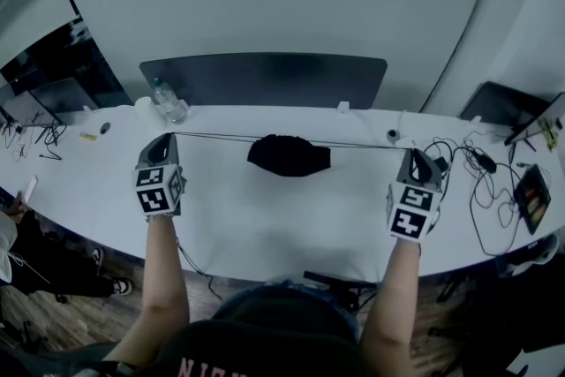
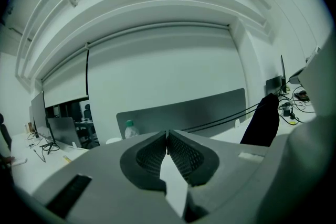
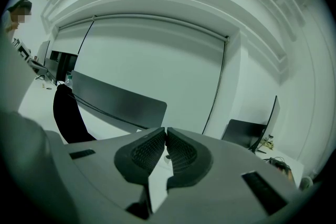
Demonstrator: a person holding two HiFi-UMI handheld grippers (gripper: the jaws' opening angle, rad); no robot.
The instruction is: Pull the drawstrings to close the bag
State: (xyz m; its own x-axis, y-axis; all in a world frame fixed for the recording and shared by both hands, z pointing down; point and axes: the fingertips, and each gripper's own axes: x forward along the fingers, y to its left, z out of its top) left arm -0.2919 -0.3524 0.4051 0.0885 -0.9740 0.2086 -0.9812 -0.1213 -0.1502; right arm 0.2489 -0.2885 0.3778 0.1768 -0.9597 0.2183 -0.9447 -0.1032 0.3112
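Note:
The black drawstring bag (image 1: 289, 154) lies bunched at the middle of the white table (image 1: 265, 225). Its drawstrings (image 1: 212, 136) stretch taut to both sides. My left gripper (image 1: 168, 138) is shut on the left string end, far to the bag's left. At the far right, my right gripper (image 1: 413, 153) is shut on the right drawstring (image 1: 362, 145). In the left gripper view the bag (image 2: 262, 120) hangs at the right, with strings (image 2: 220, 120) running to the closed left gripper (image 2: 167, 137). In the right gripper view the bag (image 3: 68, 115) is at the left, and the right gripper (image 3: 165, 131) is closed.
A water bottle (image 1: 166, 100) and a white cup (image 1: 144, 104) stand at the back left. A dark partition panel (image 1: 265, 79) runs behind the table. Tangled cables (image 1: 481, 181) and a small device (image 1: 532, 194) lie at the right. Monitors (image 1: 53, 93) sit at the far left.

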